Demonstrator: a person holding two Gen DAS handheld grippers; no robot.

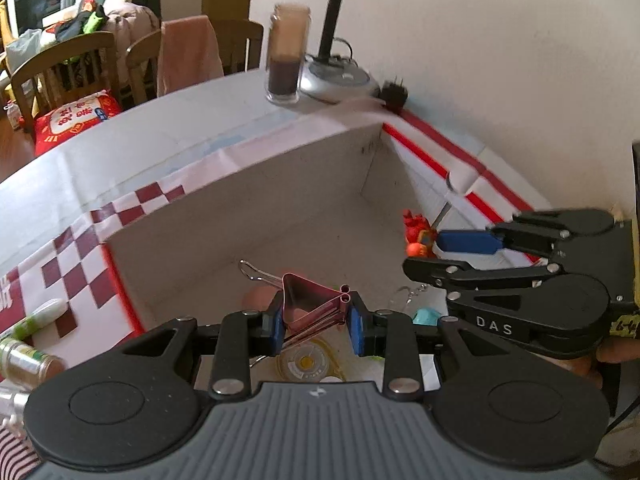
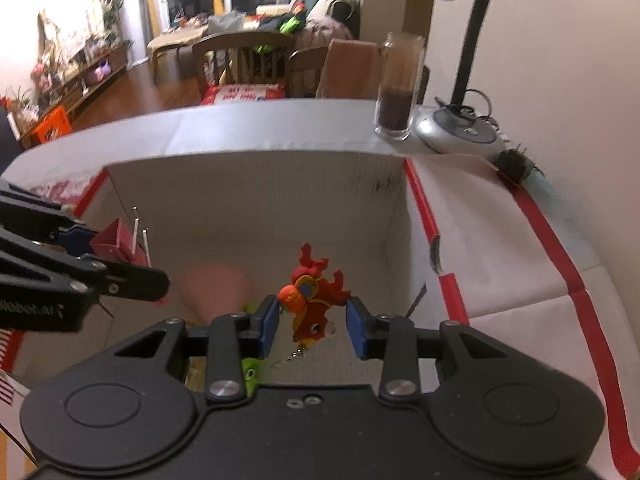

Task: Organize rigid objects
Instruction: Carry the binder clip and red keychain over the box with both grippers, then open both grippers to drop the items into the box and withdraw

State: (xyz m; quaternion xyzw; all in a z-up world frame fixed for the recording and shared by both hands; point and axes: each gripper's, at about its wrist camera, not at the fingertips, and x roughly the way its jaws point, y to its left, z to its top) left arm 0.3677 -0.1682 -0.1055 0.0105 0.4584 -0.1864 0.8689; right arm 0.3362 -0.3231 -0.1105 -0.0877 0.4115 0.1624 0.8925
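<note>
Clamped in your left claw [image 1: 314,320], a pink binder clip [image 1: 312,304] hung above the open cardboard box [image 1: 248,208], presumably to drop inside. Beside it your right claw [image 2: 310,320], marked "DAS", gripped a red fish keychain [image 2: 310,300] over the same box. Beyond the box's far wall, a glass jar [image 2: 398,88] stood on the surface [image 2: 240,124].

- The left gripper [image 1: 314,320] tilts steeply downward, its blue pads [image 1: 273,326] pressed on a pink binder clip [image 1: 316,304] held between them.
- The right gripper [image 2: 312,322] also angles downward, to the left one's right, jaws narrowed around a red figure keychain [image 2: 310,300], its left pad touching it.
</note>
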